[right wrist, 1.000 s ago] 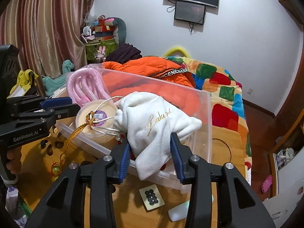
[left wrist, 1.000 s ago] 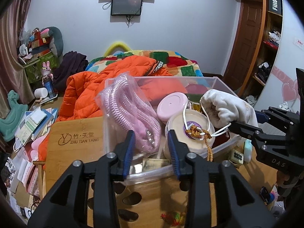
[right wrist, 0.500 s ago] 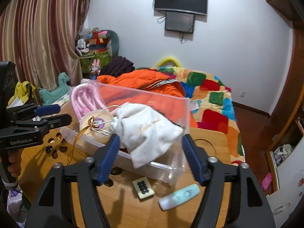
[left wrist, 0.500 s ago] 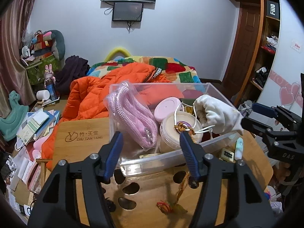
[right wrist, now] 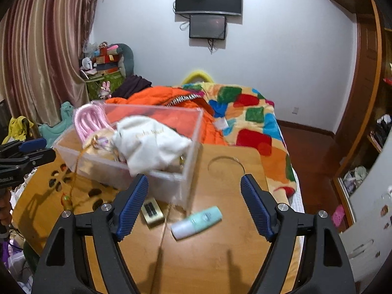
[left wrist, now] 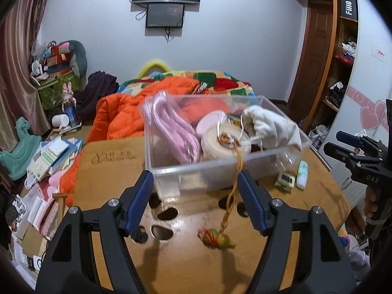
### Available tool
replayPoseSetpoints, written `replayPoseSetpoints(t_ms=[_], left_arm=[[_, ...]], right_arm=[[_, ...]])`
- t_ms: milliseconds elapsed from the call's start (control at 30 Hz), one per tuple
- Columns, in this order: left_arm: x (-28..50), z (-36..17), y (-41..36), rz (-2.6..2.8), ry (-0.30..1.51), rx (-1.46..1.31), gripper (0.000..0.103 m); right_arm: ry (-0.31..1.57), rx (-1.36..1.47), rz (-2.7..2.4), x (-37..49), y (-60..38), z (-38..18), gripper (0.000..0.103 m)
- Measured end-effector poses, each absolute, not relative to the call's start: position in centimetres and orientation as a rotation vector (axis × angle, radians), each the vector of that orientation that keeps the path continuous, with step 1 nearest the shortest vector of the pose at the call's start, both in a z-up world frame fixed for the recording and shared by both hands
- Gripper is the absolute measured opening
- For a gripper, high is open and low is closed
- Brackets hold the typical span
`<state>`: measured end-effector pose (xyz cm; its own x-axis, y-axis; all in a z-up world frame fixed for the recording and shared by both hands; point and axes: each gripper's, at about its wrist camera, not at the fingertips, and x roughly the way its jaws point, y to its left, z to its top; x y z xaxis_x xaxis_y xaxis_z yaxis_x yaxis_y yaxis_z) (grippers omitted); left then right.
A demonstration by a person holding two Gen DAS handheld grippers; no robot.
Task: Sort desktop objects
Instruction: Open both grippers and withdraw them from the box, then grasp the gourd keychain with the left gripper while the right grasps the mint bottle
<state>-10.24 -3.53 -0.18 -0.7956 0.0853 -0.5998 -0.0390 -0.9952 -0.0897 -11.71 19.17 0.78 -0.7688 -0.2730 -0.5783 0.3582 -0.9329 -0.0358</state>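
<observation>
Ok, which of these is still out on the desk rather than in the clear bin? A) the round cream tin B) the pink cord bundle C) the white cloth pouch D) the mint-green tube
D: the mint-green tube lies on the wooden desk beside the clear bin, next to a small gold tile; the other three sit inside the bin.

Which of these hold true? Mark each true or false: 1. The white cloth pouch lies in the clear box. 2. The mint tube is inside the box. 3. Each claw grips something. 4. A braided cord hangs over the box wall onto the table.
1. True: the white cloth pouch lies in the clear box, draped at its rim.
2. False: the mint tube lies on the wooden table outside the box.
3. False: the left claw and right claw are opening, gripping nothing.
4. True: the braided cord trails onto the table.
</observation>
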Motion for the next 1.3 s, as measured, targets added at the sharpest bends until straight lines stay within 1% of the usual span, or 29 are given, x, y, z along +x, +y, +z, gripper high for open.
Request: replayPoseSetpoints(t_ms=[267, 567, 900, 967, 1033, 1200, 1233, 1300], left_arm=[[-9.4, -2.9, -2.8, 2.857, -0.136, -1.086, 0.07], [-8.8, -5.3, -1.1, 2.803, -0.102, -1.185, 0.07], [-9.7, -6.4, 0.3, 2.814, -0.045, -1.235, 0.069], [-9.8, -6.5, 0.4, 2.818, -0.03, -1.238, 0.069], [-9.8, -6.6, 0.6, 2.824, -0.004, -1.243, 0.067], [-9.9, -6.8, 1.2, 2.856, 0.067, -1.233, 0.06], [-9.8, -6.8, 1.3, 2.854, 0.066, -1.227, 0.058], [-9.7, -6.9, 1.4, 2.857, 0.07, -1.221, 0.056]], right_arm=[[0.252, 0.949, -2.636, -11.2, 20.3, -2.3, 0.075], [0.317, 1.076, -2.557, -12.2, 20.4, -5.8, 0.075], [0.294, 1.139, -2.456, -14.0, 21.2, -7.4, 0.076], [0.289, 1.135, -2.444, -14.3, 21.3, -7.5, 0.078], [0.29, 1.133, -2.439, -14.6, 21.3, -7.6, 0.081], [0.294, 1.117, -2.434, -15.1, 21.3, -7.5, 0.081], [0.29, 1.114, -2.439, -15.2, 21.2, -7.5, 0.081], [0.286, 1.1, -2.443, -15.2, 21.0, -7.5, 0.081]])
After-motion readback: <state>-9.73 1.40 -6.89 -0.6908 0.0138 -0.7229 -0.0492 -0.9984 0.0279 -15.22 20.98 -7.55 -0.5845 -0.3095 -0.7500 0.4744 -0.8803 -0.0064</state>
